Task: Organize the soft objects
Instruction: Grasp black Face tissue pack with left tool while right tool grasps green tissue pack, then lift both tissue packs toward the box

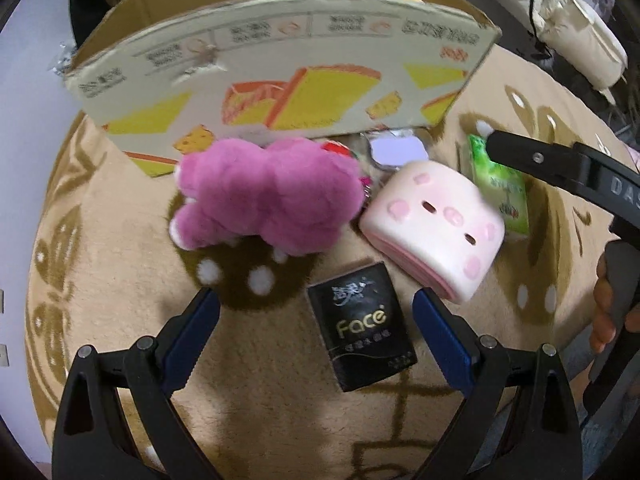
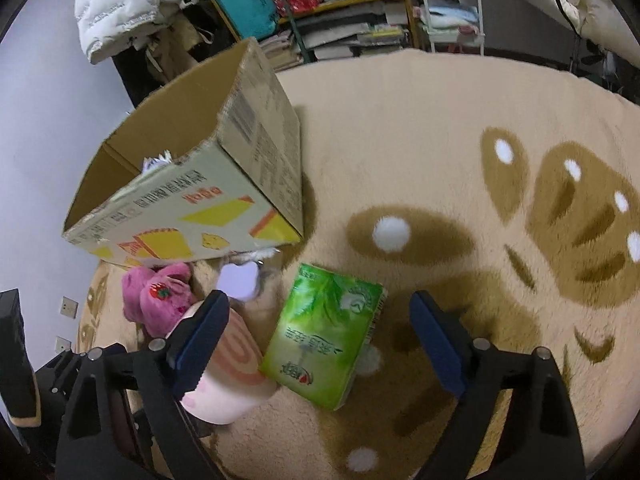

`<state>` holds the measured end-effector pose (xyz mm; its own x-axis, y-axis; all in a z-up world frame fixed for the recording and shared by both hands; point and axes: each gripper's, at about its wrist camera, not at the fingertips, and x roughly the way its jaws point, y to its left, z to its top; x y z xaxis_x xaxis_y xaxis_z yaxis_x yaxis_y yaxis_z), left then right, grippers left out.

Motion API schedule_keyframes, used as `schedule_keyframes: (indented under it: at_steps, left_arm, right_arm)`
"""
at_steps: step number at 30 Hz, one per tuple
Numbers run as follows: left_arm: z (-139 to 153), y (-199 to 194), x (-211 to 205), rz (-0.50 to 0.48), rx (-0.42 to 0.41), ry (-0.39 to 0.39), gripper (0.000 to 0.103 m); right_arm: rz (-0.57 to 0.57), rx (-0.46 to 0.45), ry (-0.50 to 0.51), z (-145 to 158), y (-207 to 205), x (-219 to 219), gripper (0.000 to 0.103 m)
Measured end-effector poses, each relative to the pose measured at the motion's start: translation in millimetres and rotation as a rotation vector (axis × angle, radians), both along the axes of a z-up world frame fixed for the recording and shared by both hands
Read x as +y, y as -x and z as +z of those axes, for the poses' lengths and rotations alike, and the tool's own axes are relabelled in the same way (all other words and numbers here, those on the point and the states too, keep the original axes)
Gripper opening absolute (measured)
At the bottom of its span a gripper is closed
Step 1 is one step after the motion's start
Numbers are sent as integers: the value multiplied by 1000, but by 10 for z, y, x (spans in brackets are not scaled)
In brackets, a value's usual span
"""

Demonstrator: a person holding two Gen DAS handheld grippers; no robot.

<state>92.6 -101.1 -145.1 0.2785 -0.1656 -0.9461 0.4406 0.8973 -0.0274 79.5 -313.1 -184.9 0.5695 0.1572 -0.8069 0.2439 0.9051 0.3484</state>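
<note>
Both claws gape wide and hold nothing. Between the left gripper's (image 1: 316, 312) blue pads lies a glossy black tissue pack (image 1: 360, 326); ahead sit a fluffy pink plush (image 1: 268, 192) and a smooth pink roll-cake squishy (image 1: 432, 232). Only the right wrist view shows the cardboard box's (image 2: 240, 152) open inside and the squishy's swirl end, with a crinkly green tissue pack (image 2: 324, 332) between the right gripper's (image 2: 320, 316) fingers on the shaggy beige rug (image 2: 400, 140).

Left gripper (image 1: 316, 304) and right gripper (image 2: 318, 312), black frames, blue ribbed pads, silver pivot pins
</note>
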Motion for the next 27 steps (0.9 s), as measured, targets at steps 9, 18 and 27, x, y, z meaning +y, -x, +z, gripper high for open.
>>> schedule_keyframes:
  at_steps: [9,18,27]
  left_arm:
    - [-172,28,-141,-30,48,-41,84]
    - [-265,20,-190,-1,74,-55,49]
    - [-220,45,-26,16,81,-31,46]
  right_arm:
    - [29,72,-33,-218,-56,27,71]
    - [44,109,8,-290,-92,75,66]
    - [50,104,53,-250,-124,221,64]
